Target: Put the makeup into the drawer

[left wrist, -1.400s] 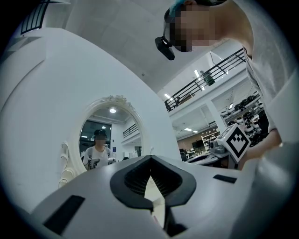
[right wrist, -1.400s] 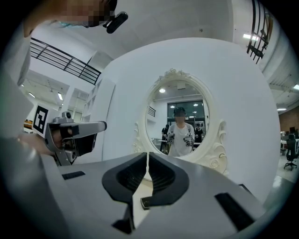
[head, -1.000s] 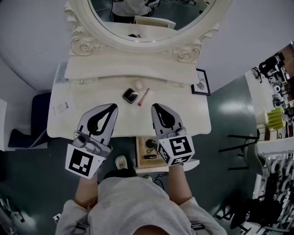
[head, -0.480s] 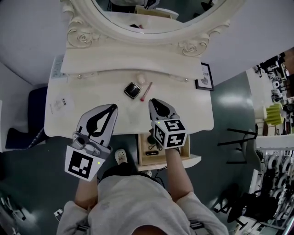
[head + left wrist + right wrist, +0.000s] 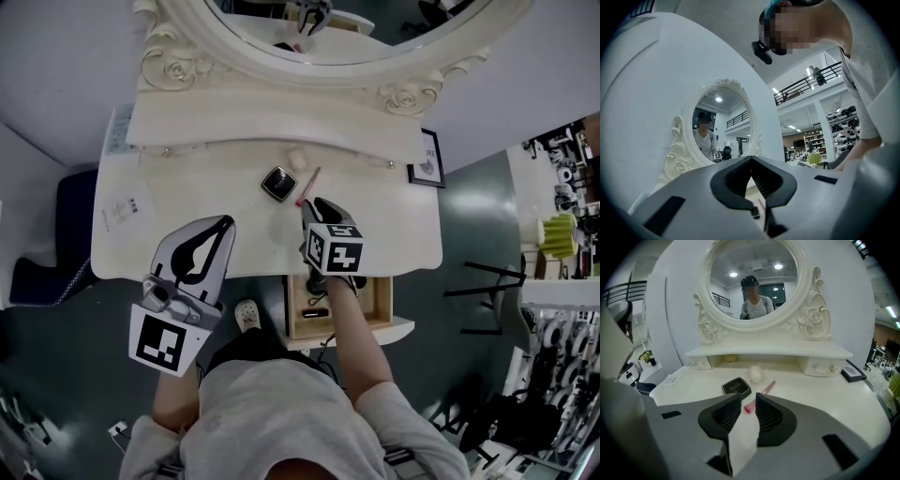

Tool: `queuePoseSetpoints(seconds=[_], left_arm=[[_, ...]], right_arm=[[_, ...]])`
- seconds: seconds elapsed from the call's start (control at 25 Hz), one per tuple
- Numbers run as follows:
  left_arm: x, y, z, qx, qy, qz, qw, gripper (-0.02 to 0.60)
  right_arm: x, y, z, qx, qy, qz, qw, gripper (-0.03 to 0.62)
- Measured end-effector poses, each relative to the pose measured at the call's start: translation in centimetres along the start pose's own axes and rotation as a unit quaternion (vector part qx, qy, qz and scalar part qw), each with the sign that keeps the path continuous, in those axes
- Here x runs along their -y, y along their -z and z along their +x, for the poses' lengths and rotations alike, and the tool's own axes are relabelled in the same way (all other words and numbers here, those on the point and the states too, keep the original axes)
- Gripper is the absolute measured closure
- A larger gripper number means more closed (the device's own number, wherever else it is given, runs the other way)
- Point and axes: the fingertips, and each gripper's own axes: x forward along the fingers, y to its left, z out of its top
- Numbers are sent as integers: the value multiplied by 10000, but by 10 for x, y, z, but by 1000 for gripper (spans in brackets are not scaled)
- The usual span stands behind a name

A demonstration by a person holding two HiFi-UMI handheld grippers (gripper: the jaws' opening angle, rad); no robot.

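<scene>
On the cream vanity table lie a black compact, a pink makeup stick and a pale egg-shaped sponge. My right gripper hovers over the table, open by a narrow gap, its tips just short of the stick's near end. In the right gripper view the pink makeup stick shows beyond the jaws of the right gripper, with the compact to its left. My left gripper is shut and holds nothing at the table's front edge. Below the front edge, the wooden drawer stands open.
The drawer holds a few small dark items. A framed picture stands at the table's back right and a paper slip lies at the left. The oval mirror rises behind a raised shelf. A dark stool stands left of the table.
My right gripper has moved forward from above the drawer out over the table, up to the pink stick. The left gripper has barely moved.
</scene>
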Motion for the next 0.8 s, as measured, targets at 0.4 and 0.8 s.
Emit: queuePoseSetpoints(seconds=[0.4, 0.8], left_arm=[[-18, 15, -12, -124, -213, -98, 9996, 568], [-26, 21, -15, -183, -311, -124, 9993, 568]], right_arm=[[6, 20, 36, -343, 374, 173, 9986, 497], [7, 31, 47, -564, 428, 312, 9970, 530]])
